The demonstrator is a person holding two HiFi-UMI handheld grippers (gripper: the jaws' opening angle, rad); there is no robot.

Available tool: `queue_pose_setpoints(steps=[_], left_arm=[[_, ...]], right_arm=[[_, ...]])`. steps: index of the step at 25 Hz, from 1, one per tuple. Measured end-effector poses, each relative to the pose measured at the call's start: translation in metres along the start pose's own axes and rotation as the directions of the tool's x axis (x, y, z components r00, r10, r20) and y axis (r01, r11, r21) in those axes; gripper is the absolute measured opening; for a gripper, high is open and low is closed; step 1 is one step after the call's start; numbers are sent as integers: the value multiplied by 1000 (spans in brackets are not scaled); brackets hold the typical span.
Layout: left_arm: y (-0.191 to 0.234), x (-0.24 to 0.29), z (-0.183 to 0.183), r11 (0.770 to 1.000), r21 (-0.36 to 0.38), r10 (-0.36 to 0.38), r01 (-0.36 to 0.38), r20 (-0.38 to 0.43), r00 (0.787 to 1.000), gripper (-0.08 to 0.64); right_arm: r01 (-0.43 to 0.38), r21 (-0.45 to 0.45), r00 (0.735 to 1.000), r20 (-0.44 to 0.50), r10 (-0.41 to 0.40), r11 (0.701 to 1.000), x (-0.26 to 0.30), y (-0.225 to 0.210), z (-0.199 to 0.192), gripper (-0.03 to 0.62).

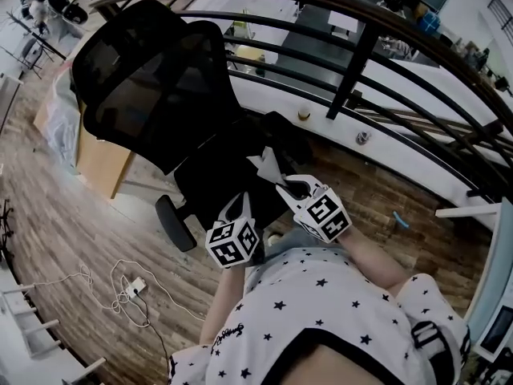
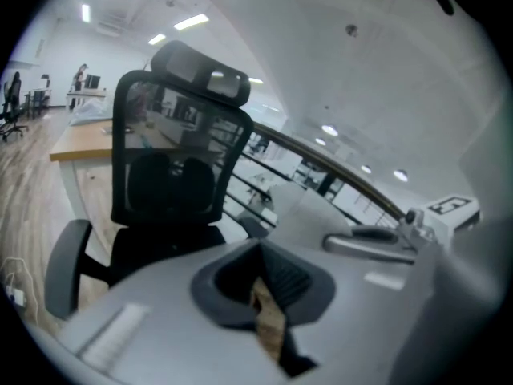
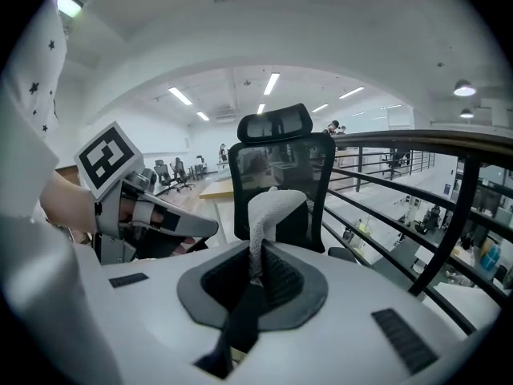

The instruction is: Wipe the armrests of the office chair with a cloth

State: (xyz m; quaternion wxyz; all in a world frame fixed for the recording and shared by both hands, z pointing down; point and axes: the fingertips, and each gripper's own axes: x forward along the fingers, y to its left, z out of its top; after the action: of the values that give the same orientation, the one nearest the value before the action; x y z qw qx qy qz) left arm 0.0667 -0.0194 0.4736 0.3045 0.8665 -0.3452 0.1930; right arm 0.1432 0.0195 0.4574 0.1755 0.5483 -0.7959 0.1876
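The black mesh-backed office chair (image 1: 152, 87) stands just ahead of me, its left armrest (image 1: 175, 221) close to my left gripper (image 1: 240, 203). That gripper hangs over the seat, shut with nothing between its jaws. My right gripper (image 1: 280, 184) is beside it, shut on a white cloth (image 1: 268, 165) that sticks up from the jaws. In the right gripper view the cloth (image 3: 268, 211) rises from the right gripper (image 3: 255, 267) in front of the chair (image 3: 280, 175). The left gripper view shows the left gripper (image 2: 260, 275), the chair (image 2: 172, 159) and the armrest (image 2: 64, 267).
A dark metal railing (image 1: 353, 74) curves behind and to the right of the chair. A wooden desk (image 1: 100, 163) stands to its left. White cables and a power strip (image 1: 132, 285) lie on the wood floor at lower left.
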Motion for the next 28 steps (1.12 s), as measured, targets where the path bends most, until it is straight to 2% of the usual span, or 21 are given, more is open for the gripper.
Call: queue_pose_setpoints(steps=[9,14,28], left_arm=[[0,-13,-2,1000,-8,4,-3,21,1000,5],[-4,-13,-1,1000,-4,-1,2,25,1000,5],[-7,-13,-1,1000,-4,2,-2,32,999,5]], right_arm=[[-29,-26,999,23,30,999,-5,16,10,28],[10,-6,999,50,-10,1000,-13,8,12,28],[29,26,997,69,-30,999,-21,1,13,26]])
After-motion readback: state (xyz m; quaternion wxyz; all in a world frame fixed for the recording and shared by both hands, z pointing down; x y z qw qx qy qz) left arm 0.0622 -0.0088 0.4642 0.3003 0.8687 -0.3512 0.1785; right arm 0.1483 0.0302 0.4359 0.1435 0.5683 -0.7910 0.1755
